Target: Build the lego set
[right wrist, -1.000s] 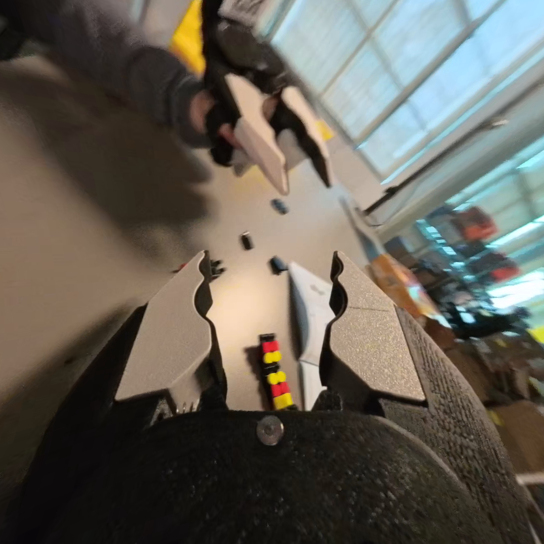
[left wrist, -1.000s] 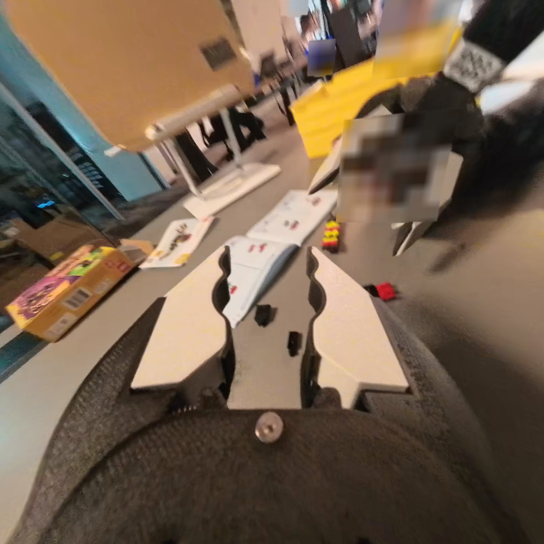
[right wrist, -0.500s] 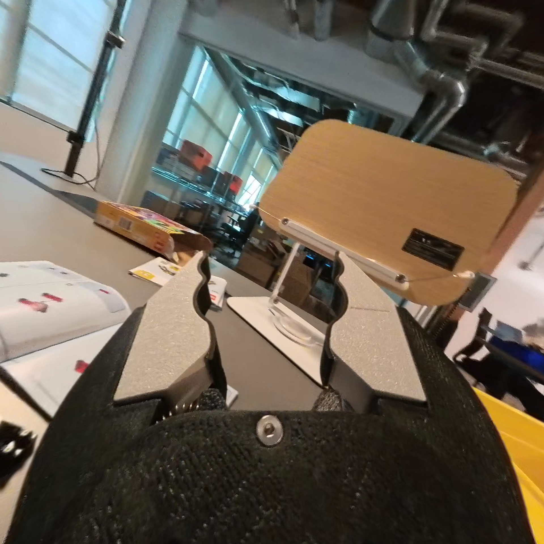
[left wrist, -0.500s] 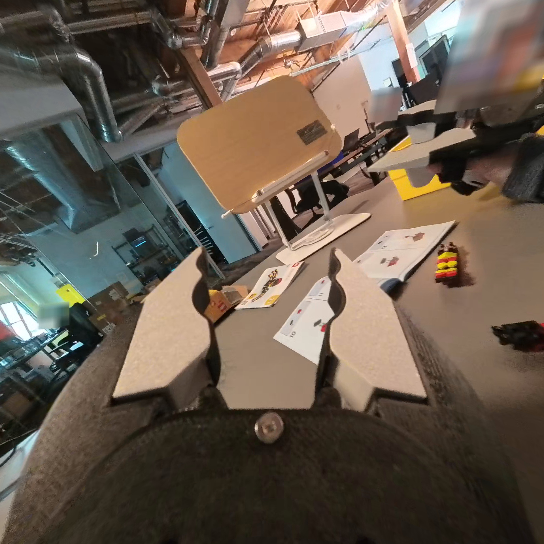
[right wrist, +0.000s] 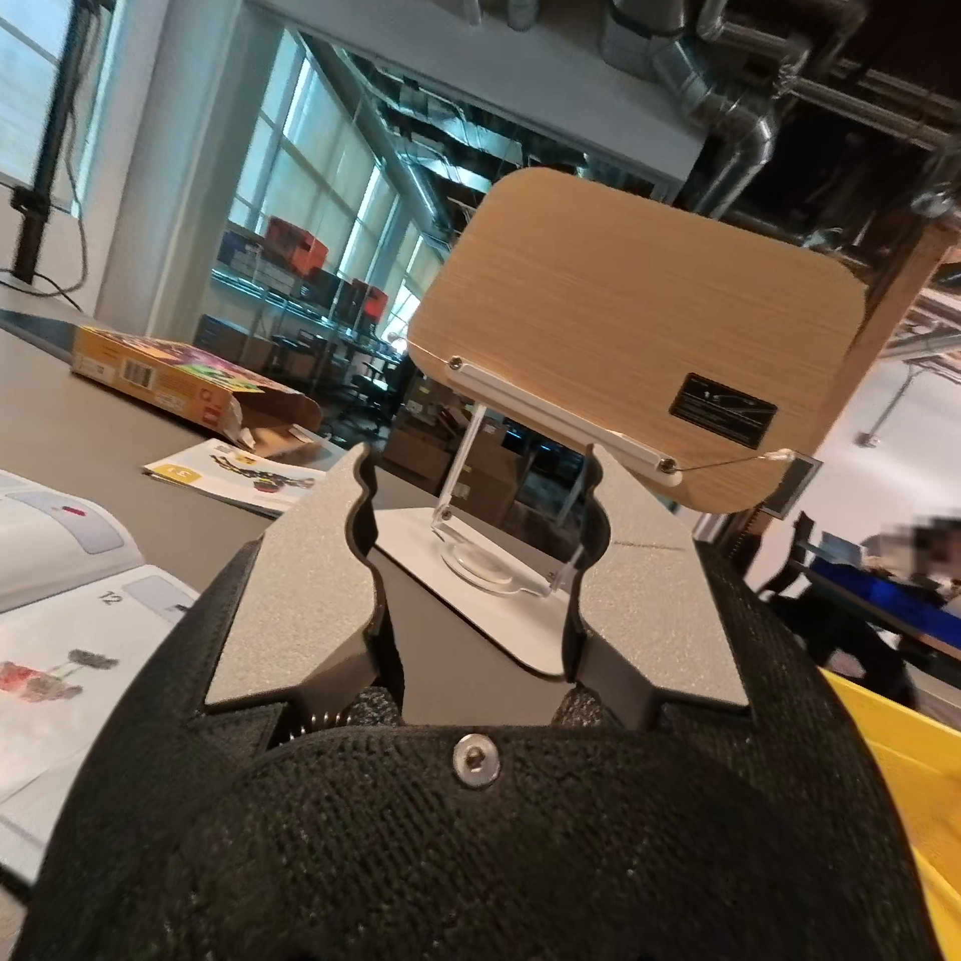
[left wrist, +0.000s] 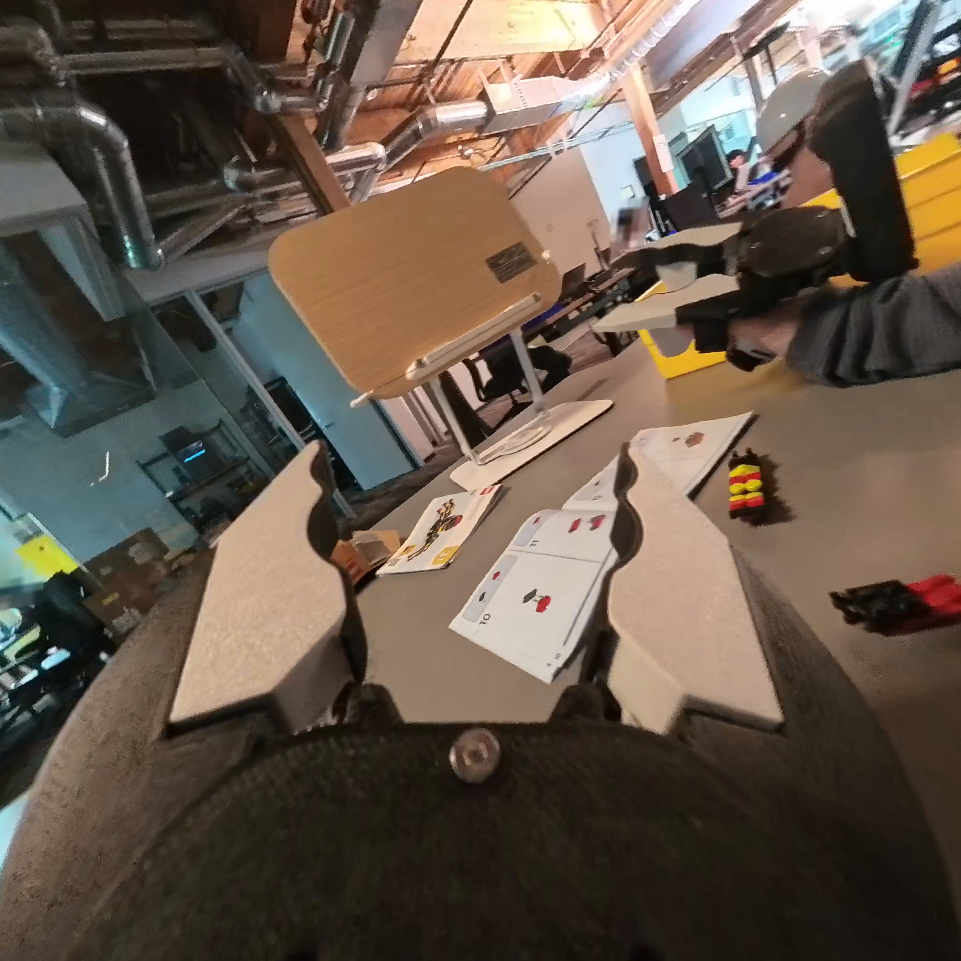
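Note:
My left gripper (left wrist: pixel 470 457) is open and empty, held low over the grey table (left wrist: pixel 842 431). An open instruction booklet (left wrist: pixel 541 577) lies just ahead of it. A small black, red and yellow lego assembly (left wrist: pixel 745 491) stands to the right of the booklet. Black and red lego pieces (left wrist: pixel 894 603) lie nearer, at the right edge. My right gripper (right wrist: pixel 481 457) is open and empty and points at the book stand (right wrist: pixel 639 374). It also shows in the left wrist view (left wrist: pixel 645 296), raised above the table at the far right.
A wooden book stand (left wrist: pixel 416 281) on a white base (left wrist: pixel 535 434) stands at the back. A smaller booklet (right wrist: pixel 234 476) and an opened lego box (right wrist: pixel 171 385) lie at the left. A yellow bin (right wrist: pixel 910 780) is at the right.
Both grippers have tilted up from looking down at the table to looking level across it. My left gripper has opened wider. My right gripper has left the striped assembly and turned towards the book stand.

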Motion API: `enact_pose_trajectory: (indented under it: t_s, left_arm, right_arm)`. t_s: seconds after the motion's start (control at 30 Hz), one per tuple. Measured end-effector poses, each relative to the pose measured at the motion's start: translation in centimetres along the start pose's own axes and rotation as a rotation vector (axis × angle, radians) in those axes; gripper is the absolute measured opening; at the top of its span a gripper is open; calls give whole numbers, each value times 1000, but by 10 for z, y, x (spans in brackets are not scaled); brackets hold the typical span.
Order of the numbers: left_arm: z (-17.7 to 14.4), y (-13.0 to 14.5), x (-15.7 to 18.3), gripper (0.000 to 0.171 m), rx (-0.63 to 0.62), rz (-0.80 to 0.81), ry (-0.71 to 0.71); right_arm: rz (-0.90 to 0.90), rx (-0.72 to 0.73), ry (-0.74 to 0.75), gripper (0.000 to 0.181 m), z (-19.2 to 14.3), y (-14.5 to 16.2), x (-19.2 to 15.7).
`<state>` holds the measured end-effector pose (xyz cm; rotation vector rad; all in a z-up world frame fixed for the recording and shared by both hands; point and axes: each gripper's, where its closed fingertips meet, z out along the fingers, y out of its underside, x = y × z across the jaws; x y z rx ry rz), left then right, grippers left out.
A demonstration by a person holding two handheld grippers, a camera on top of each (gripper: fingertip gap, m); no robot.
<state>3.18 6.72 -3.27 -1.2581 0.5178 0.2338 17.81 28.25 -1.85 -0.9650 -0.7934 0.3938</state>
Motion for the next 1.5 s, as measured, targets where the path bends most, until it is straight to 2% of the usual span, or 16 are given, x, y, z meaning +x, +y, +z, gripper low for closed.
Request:
enact_pose_trajectory:
  t_s: [0.2,0.5,1.0,1.1,1.13,1.2,1.23,1.37,1.5]
  left_arm:
    - [-4,-13,22,107,52,87,59]
    - [-9,-12,24,103,64,21,109]
    - [-19,-9,14,98,53,-90,116]
    - [-19,-8,14,85,49,-95,117]
    - [-20,-7,16,70,45,-90,131]
    - [-22,-4,24,25,40,-68,182]
    - [-23,-4,26,18,40,-58,193]
    - [-23,-5,29,14,45,-24,197]
    - [-23,-4,29,13,39,-23,195]
  right_arm:
    - [34,56,-82,76,-2,-11,-16]
    - [171,75,-162,73,-4,-12,-21]
    - [74,73,-208,61,-8,-15,-36]
    - [54,51,-214,49,-8,-11,-37]
    - [46,44,-224,44,-8,-10,-39]
    - [28,37,-240,35,-9,-8,-42]
    - [21,35,-250,27,-9,-8,-44]
    - [6,29,-283,11,-11,-6,-49]
    - [-11,29,-297,5,-12,-6,-52]
